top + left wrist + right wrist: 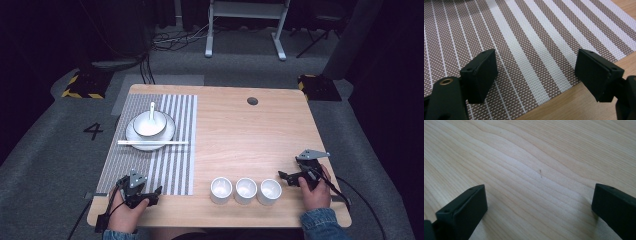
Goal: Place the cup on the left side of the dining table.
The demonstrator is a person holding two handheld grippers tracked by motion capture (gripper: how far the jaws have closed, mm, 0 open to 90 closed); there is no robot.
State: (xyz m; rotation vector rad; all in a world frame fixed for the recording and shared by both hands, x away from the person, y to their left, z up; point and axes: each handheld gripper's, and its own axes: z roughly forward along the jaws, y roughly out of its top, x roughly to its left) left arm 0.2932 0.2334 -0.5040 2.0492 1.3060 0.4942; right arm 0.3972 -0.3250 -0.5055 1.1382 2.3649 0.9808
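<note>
i have the left gripper at the near edge of the striped placemat, jaws spread wide and empty. the right gripper sits over bare table, also released, just right of the three white cups. the cups stand upright in a row running left to right, just off the placemat's near right corner. chopsticks lie crosswise on the placemat, touching the plate that holds the bowl and spoon.

Right gripper fingers spread over bare wooden table.
</note>
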